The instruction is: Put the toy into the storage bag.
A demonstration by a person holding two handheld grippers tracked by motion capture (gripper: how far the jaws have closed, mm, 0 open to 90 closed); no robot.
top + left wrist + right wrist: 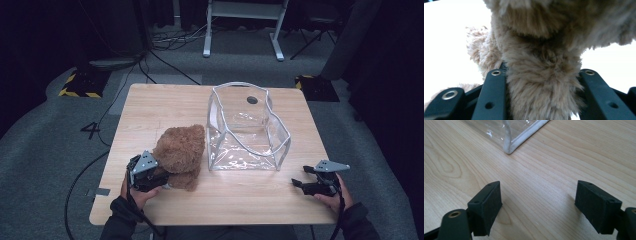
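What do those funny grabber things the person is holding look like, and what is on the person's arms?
The left tool and the right tool are black, each with a grey three-cornered plate on top. Each has two flat black jaws with small round holes and metal rivets, and the right tool's fingers carry dark, rough-looking pads. A black cable trails back from each. The person wears dark sleeves.

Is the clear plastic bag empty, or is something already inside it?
Empty: through the clear plastic bag only the table shows, and the teddy bear lies beside it.

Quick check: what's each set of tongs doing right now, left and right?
Left tongs: closed on the brown plush bear, fur pressed between the jaws.
Right tongs: open, holding nothing, over bare table near the clear bag.
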